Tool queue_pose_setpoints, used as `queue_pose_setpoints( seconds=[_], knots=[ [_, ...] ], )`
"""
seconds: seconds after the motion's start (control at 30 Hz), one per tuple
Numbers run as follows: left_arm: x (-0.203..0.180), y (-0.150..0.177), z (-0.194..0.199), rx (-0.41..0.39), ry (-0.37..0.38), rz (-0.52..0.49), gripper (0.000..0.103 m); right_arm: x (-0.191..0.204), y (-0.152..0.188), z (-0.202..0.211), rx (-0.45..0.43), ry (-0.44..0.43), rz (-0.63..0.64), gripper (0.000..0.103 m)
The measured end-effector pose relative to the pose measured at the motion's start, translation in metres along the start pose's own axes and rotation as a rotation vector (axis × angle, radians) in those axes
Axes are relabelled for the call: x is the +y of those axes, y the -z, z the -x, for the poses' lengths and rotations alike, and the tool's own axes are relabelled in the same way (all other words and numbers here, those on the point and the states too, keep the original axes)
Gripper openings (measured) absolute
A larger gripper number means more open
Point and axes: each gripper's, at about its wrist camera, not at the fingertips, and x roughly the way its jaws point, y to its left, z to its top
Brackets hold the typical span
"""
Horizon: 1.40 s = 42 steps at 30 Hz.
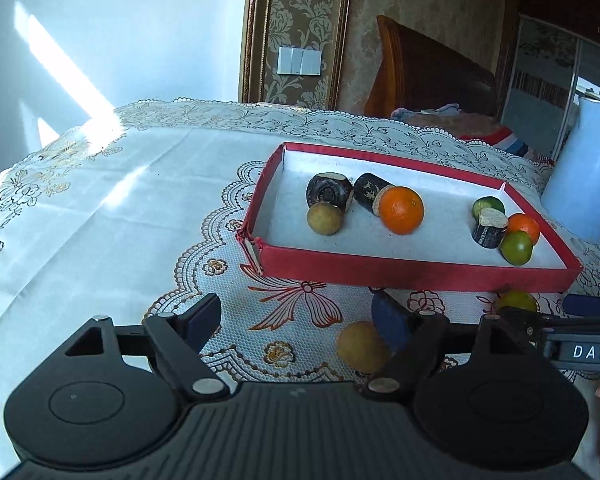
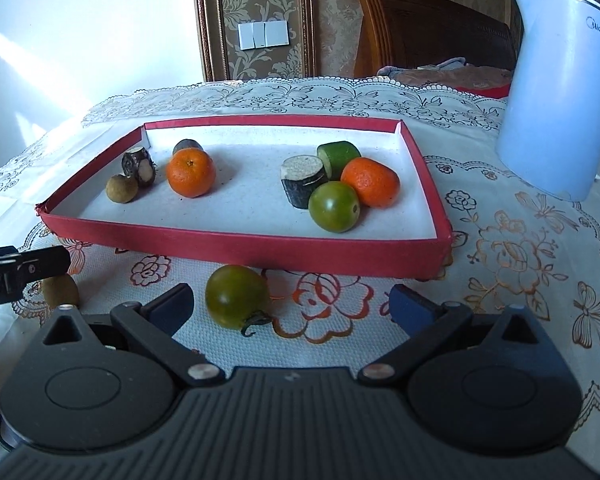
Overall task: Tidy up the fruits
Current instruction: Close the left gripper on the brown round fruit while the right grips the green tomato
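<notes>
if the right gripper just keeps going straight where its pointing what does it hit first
Most likely the loose green tomato on the tablecloth, just inside the left finger of the open right gripper. If it slips past, next comes the red tray's near wall. Depth is hard to judge.

Fruits (image 2: 191, 173) in tray (image 2: 260, 246) on table (image 2: 520, 240); tomato (image 2: 236, 296) before it, kettle (image 2: 560, 92) right.

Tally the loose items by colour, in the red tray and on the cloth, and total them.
Orange round fruits: 2
Green round tomatoes: 2
Green cut chunk: 1
Yellow-brown round fruits: 2
Dark cane chunks: 3
Total: 10
</notes>
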Motion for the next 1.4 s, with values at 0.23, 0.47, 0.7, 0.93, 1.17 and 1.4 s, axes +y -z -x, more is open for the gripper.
queue_pose_setpoints(
  seconds=[0.23, 0.47, 0.7, 0.93, 1.17, 1.4],
  knots=[
    [-0.007, 0.005, 0.015, -0.049, 0.073, -0.060, 0.083, -0.004, 0.001, -0.004, 0.014, 0.002, -0.019, 0.103],
    [-0.025, 0.014, 0.003, -0.004, 0.000, -0.177, 0.083, -0.003, 0.001, -0.006, 0.016, 0.007, -0.012, 0.103],
    [-0.018, 0.009, -0.012, 0.053, -0.023, -0.124, 0.083, 0.002, -0.001, -0.009, 0.024, 0.032, 0.008, 0.103],
    [-0.015, 0.008, -0.015, 0.054, -0.031, -0.109, 0.083, 0.013, -0.005, -0.014, 0.031, 0.053, 0.037, 0.097],
    [-0.015, 0.008, -0.016, 0.058, -0.032, -0.105, 0.084, 0.018, -0.005, -0.013, 0.030, 0.041, 0.055, 0.090],
    [-0.016, 0.007, -0.015, 0.058, -0.031, -0.104, 0.084, 0.019, -0.005, -0.013, 0.027, 0.043, 0.061, 0.087]
  ],
)
